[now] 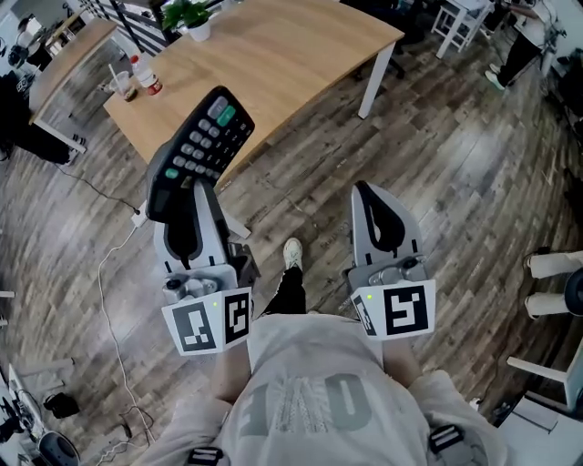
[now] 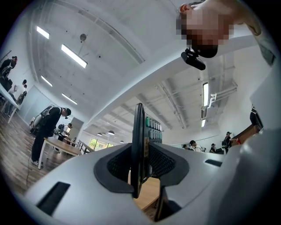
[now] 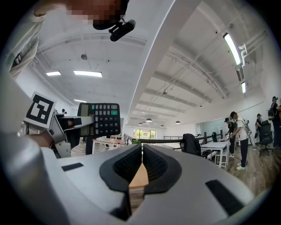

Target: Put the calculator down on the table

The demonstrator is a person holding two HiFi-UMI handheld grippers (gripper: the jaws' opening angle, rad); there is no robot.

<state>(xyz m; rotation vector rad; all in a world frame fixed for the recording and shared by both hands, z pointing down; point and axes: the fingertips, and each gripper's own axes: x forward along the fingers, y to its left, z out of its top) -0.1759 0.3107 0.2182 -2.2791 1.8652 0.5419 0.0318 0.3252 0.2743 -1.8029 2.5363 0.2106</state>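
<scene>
Above the floor [image 1: 314, 177], left tool [image 1: 202, 193] tight on the calculator [image 1: 206, 138]; right tool [image 1: 370, 193] closed, empty.

Light wooden table [image 1: 301, 45], a potted plant [image 1: 189, 18], bottle [image 1: 146, 75] and cup [image 1: 123, 86] along its left edge.

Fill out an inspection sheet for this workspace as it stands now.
Surface: wooden table, calculator not yet on it.
Job's things: black calculator, held off the table, keys facing up in the head view.
Clutter: potted plant, bottle and cup at the table's far side.
Grippers: left gripper shut on the calculator; right gripper shut, nothing between its jaws.
Cables: white cable trailing across the floor on the left.
Surroundings: plank floor, a second desk, people standing in the distance.
</scene>
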